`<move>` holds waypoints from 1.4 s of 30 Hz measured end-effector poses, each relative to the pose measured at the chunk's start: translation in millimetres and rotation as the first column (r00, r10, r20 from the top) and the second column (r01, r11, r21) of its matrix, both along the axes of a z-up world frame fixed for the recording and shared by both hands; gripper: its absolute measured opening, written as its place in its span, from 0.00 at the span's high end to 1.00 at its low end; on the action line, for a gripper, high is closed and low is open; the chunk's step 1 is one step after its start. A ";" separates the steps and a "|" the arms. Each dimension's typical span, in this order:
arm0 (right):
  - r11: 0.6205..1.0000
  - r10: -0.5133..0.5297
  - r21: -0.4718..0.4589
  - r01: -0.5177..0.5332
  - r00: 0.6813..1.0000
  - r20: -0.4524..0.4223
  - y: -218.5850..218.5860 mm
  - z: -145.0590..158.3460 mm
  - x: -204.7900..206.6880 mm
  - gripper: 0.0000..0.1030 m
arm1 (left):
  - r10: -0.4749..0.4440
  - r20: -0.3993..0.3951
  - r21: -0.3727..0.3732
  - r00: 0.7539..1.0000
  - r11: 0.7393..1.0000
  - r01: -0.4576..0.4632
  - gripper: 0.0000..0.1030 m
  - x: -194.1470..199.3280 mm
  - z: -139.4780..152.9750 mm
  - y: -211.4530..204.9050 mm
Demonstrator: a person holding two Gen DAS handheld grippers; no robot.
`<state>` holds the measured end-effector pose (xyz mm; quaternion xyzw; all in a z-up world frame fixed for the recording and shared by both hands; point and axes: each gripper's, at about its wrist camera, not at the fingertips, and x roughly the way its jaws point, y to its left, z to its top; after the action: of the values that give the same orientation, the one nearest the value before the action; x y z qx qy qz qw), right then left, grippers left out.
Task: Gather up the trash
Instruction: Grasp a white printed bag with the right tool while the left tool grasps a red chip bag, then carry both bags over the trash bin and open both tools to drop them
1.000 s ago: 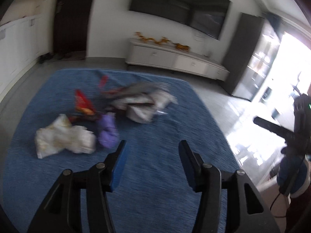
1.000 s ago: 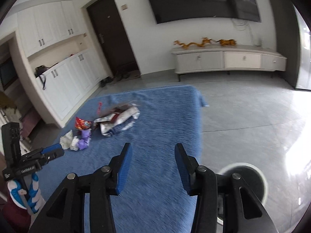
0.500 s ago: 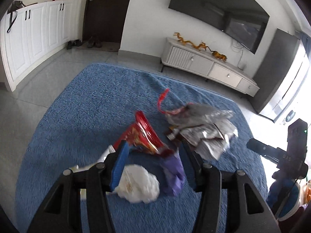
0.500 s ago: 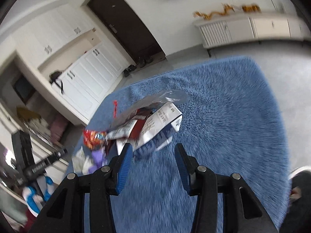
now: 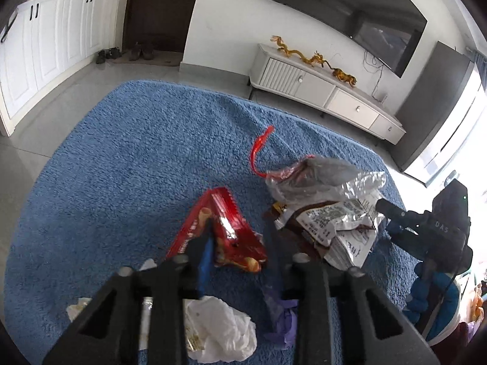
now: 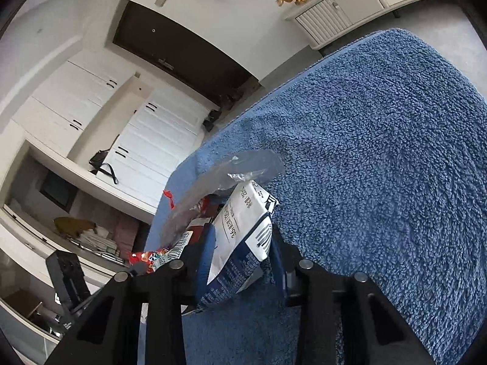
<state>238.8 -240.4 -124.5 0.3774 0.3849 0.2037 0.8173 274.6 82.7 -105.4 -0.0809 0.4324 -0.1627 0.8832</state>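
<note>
A pile of trash lies on a blue rug [image 5: 127, 164]. My left gripper [image 5: 239, 237] is open, its fingers either side of a red snack wrapper [image 5: 225, 231]. A crumpled white tissue [image 5: 219, 334] and a purple wrapper [image 5: 284, 319] lie under it. Silver and clear wrappers [image 5: 328, 210] and a red strip [image 5: 258, 149] lie to the right. My right gripper [image 6: 242, 243] is open around a white and blue packet [image 6: 240, 237], with a clear plastic bag [image 6: 225, 179] behind it. The right gripper also shows in the left wrist view [image 5: 426, 225].
White cupboards [image 5: 45, 39] and a dark door [image 5: 158, 9] stand at the far left. A white TV cabinet [image 5: 319, 91] with gold figures runs along the back wall. Bare grey floor surrounds the rug [image 6: 380, 140].
Both grippers have moved in and down onto the trash pile. The left now straddles the red wrapper, the right straddles the white and blue packet.
</note>
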 end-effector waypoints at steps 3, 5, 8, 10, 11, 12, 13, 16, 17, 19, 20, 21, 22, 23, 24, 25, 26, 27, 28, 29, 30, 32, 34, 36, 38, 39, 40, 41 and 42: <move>1.000 -0.007 0.008 0.007 1.000 0.014 -7.4 5.7 -10.9 0.72 | 0.007 0.003 -0.008 1.000 1.000 -0.007 0.81 -1.8 1.9 3.5; 1.000 -0.011 0.008 0.011 1.000 0.023 -13.1 10.4 -21.0 0.73 | 0.017 0.008 -0.027 1.000 1.000 -0.017 0.84 -5.9 7.0 7.3; 1.000 -0.024 0.003 0.024 0.999 0.039 -23.2 19.7 -41.4 0.76 | 0.034 0.028 -0.048 0.999 0.998 -0.033 0.84 -15.8 19.0 14.0; 0.999 -0.034 0.002 0.034 0.998 0.051 -30.7 26.5 -56.0 0.77 | 0.042 0.042 -0.058 0.998 0.998 -0.039 0.84 -23.2 27.8 15.9; 0.999 -0.041 -0.002 0.042 0.997 0.058 -35.2 30.8 -64.5 0.78 | 0.044 0.048 -0.063 0.998 0.997 -0.041 0.84 -27.7 32.5 17.1; 0.999 -0.049 -0.006 0.050 0.997 0.064 -39.5 34.8 -73.2 0.78 | 0.046 0.055 -0.066 0.997 0.997 -0.042 0.84 -32.5 37.3 17.4; 0.998 -0.056 -0.010 0.057 0.996 0.069 -42.5 38.0 -80.1 0.79 | 0.047 0.062 -0.068 0.997 0.997 -0.043 0.84 -37.5 42.0 17.7; 0.996 -0.080 -0.020 0.082 0.993 0.087 -54.1 49.1 -105.0 0.79 | 0.048 0.084 -0.069 0.995 0.997 -0.042 0.84 -56.4 55.0 20.2; 0.996 -0.087 -0.024 0.090 0.992 0.095 -58.3 53.0 -113.9 0.79 | 0.049 0.090 -0.068 0.995 0.997 -0.043 0.84 -61.7 59.0 21.4; 0.994 -0.099 -0.027 0.102 0.990 0.105 -58.2 60.4 -128.9 0.79 | 0.053 0.104 -0.069 0.993 0.997 -0.046 0.84 -74.5 68.6 25.1; 0.994 -0.105 -0.026 0.108 0.988 0.111 -60.3 63.7 -136.9 0.79 | 0.057 0.109 -0.071 0.992 0.996 -0.049 0.84 -79.4 72.2 26.4; 0.993 -0.110 -0.023 0.114 0.987 0.116 -62.8 66.8 -144.6 0.79 | 0.061 0.114 -0.072 0.992 0.996 -0.053 0.84 -84.6 75.8 28.8; 0.993 -0.114 -0.021 0.117 0.986 0.121 -64.1 68.4 -149.9 0.79 | 0.066 0.120 -0.075 0.991 0.995 -0.058 0.84 -90.8 79.5 32.3; 0.992 -0.117 -0.019 0.121 0.985 0.127 -65.6 71.2 -155.9 0.79 | 0.073 0.126 -0.079 0.989 0.995 -0.063 0.84 -95.3 84.6 35.4; 0.992 -0.121 -0.017 0.124 0.984 0.134 -65.1 75.1 -160.6 0.79 | 0.079 0.132 -0.084 0.988 0.994 -0.069 0.84 -99.9 89.4 37.9; 0.992 -0.123 -0.014 0.126 0.983 0.139 -66.7 79.0 -164.7 0.79 | 0.086 0.138 -0.089 0.987 0.993 -0.074 0.84 -104.9 93.7 41.0; 0.992 -0.126 -0.008 0.128 0.981 0.145 -67.9 81.6 -170.6 0.79 | 0.092 0.145 -0.094 0.985 0.992 -0.079 0.84 -110.9 98.8 43.2; 0.992 -0.127 -0.004 0.129 0.980 0.151 -68.1 83.0 -175.1 0.79 | 0.097 0.154 -0.099 0.983 0.992 -0.082 0.84 -117.2 104.5 45.2; 0.992 -0.127 -0.002 0.129 0.979 0.159 -68.5 86.1 -180.4 0.79 | 0.100 0.164 -0.100 0.981 0.991 -0.084 0.84 -123.9 109.9 45.8; 0.992 -0.127 -0.002 0.129 0.978 0.169 -68.6 89.3 -185.5 0.79 | 0.100 0.173 -0.099 0.980 0.992 -0.084 0.84 -127.9 113.7 46.5; 0.992 -0.126 -0.001 0.128 0.976 0.177 -68.6 92.5 -190.1 0.79 | 0.099 0.180 -0.098 0.979 0.992 -0.083 0.84 -130.9 117.3 46.8; 0.992 -0.127 0.004 0.129 0.973 0.193 -70.3 98.1 -199.2 0.79 | 0.095 0.196 -0.093 0.976 0.993 -0.078 0.84 -142.5 123.5 45.2; 0.991 -0.130 0.008 0.131 0.969 0.208 -73.4 103.9 -205.8 0.79 | 0.091 0.210 -0.091 0.974 0.993 -0.073 0.84 -153.3 129.0 43.5; 0.991 -0.135 0.012 0.136 0.964 0.228 -74.9 111.6 -216.0 0.79 | 0.088 0.218 -0.092 0.972 0.993 -0.069 0.84 -159.9 131.1 43.6; 0.990 -0.140 0.018 0.140 0.960 0.244 -78.3 117.4 -222.5 0.79 | 0.084 0.225 -0.093 0.971 0.994 -0.064 0.84 -165.6 136.5 40.7; 0.989 -0.146 0.021 0.146 0.956 0.255 -81.3 121.1 -227.6 0.79 | 0.082 0.229 -0.093 0.970 0.994 -0.062 0.84 -169.0 138.8 39.5; 0.988 -0.151 0.022 0.150 0.953 0.263 -84.2 122.8 -230.9 0.79 | 0.077 0.234 -0.093 0.969 0.994 -0.056 0.84 -172.8 141.4 36.7; 0.988 -0.155 0.024 0.155 0.950 0.270 -88.2 123.9 -233.7 0.79 | 0.072 0.236 -0.092 0.969 0.994 -0.051 0.84 -175.1 143.3 33.8; 0.987 -0.162 0.026 0.162 0.947 0.278 -92.3 125.5 -237.9 0.79 | 0.062 0.238 -0.090 0.969 0.995 -0.042 0.84 -178.0 145.3 28.6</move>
<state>0.9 -332.7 1.0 0.3764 0.2334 0.1876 0.8767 96.6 111.3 39.9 -0.1089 0.3128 -0.1660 0.9288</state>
